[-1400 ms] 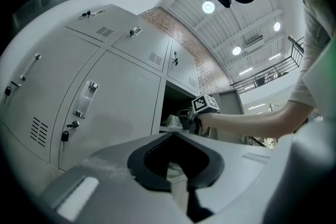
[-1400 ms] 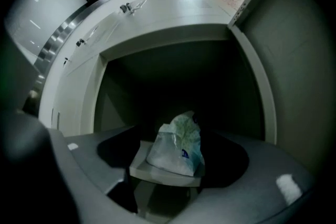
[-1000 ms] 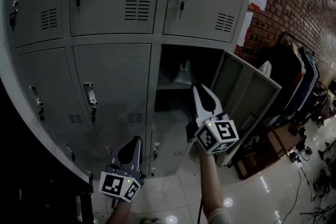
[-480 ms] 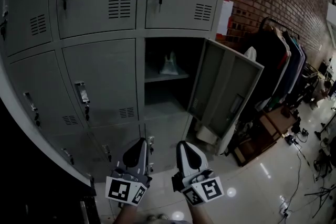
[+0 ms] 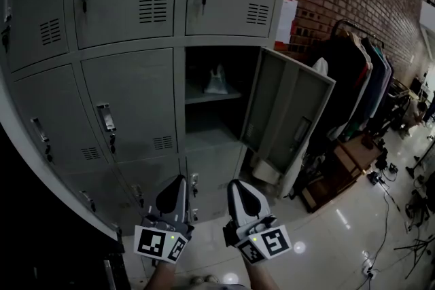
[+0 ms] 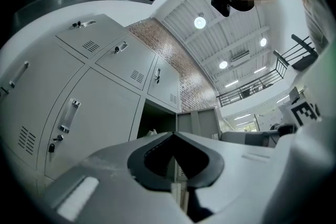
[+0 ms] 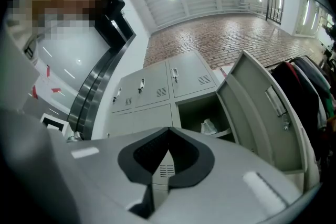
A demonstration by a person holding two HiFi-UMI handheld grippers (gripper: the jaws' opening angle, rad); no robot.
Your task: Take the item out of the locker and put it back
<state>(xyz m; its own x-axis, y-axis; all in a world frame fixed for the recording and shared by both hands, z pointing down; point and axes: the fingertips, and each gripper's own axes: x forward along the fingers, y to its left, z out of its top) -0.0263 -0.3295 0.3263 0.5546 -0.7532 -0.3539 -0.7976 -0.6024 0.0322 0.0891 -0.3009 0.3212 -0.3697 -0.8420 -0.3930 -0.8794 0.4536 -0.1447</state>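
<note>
Standing upright on its shelf [image 5: 230, 96], the item [image 5: 216, 81] peaks upward; left gripper [image 5: 180, 179] and right gripper [image 5: 234, 184] jaws closed.

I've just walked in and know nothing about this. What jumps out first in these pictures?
One open locker in the grey locker wall, its door swung out to the right, with a pale item on its upper shelf. Low in the head view, the left gripper and right gripper point at the lockers, both shut and empty.
</note>
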